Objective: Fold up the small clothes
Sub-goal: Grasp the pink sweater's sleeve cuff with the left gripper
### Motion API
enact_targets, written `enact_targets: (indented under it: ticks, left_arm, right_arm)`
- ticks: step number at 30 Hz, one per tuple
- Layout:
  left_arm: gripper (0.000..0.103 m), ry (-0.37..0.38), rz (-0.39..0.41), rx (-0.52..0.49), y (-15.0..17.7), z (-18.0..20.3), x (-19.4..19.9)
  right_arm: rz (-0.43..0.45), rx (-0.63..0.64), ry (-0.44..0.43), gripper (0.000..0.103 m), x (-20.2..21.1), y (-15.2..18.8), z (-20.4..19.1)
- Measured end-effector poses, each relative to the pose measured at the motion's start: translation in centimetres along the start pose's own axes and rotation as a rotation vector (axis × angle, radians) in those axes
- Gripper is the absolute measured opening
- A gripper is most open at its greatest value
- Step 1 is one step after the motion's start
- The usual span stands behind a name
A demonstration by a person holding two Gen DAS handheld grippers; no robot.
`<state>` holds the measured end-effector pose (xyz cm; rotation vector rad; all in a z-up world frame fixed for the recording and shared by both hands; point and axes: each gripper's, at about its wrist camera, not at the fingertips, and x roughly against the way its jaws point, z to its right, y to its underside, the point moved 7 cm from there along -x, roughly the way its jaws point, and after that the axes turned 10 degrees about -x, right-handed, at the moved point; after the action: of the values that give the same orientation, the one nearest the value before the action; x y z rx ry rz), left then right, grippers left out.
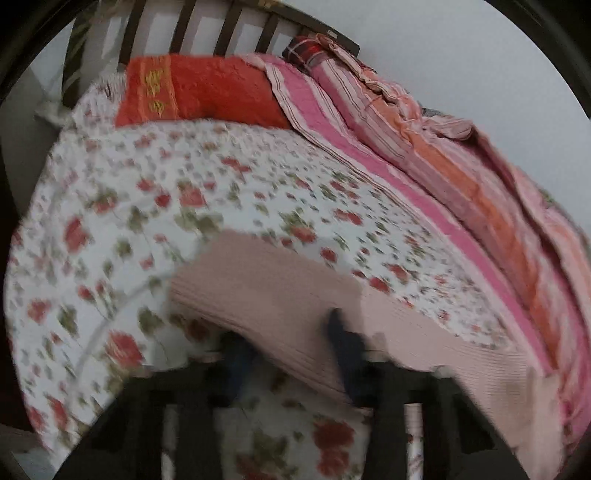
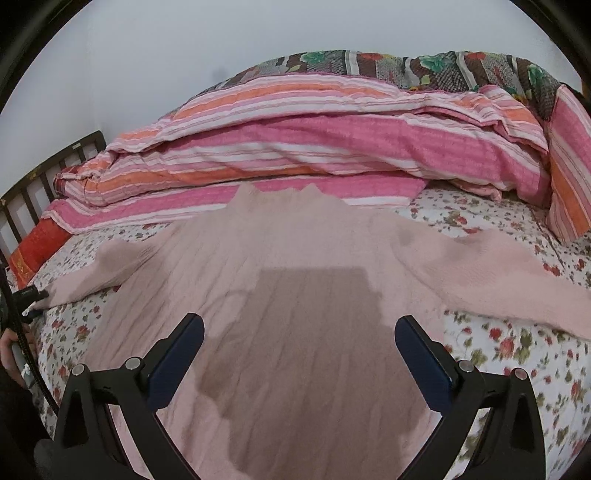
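A pale pink knit sweater (image 2: 295, 251) lies spread flat on the floral bedsheet (image 2: 517, 350), sleeves stretched out to both sides. My right gripper (image 2: 299, 320) hovers open over the sweater's body, with nothing between its dark blue pads (image 2: 177, 362). In the blurred left wrist view the sweater's sleeve (image 1: 266, 280) runs across and between the fingers of my left gripper (image 1: 286, 326), which is shut on it. The right wrist view shows that left gripper's black body (image 2: 26, 295) at the far left edge, at the end of the left sleeve.
A pink and orange striped duvet (image 2: 295, 147) is bunched along the far side of the bed, against the wall. A red pillow (image 1: 207, 88) lies by the dark slatted headboard (image 1: 184, 29). A person's hand (image 2: 11, 350) shows at the left edge.
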<state>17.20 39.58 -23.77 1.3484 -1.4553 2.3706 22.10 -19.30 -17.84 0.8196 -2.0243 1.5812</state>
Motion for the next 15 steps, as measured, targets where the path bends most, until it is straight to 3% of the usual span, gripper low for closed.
enact_targets:
  ticks: [6,10,15]
  left_arm:
    - [0.007,-0.005,0.045,-0.111,-2.0,3.6,2.9]
    - [0.007,0.067,0.125,-0.229,-3.0,10.5,6.8]
    - [0.007,0.207,0.178,-0.392,-1.4,22.0,11.3]
  right_arm:
    - [0.020,-0.080,-0.027,0.101,1.6,-0.3,3.3]
    - [0.035,-0.121,-0.012,0.101,3.2,-0.8,5.9]
    - [0.070,-0.158,0.014,0.101,5.8,-1.3,9.8]
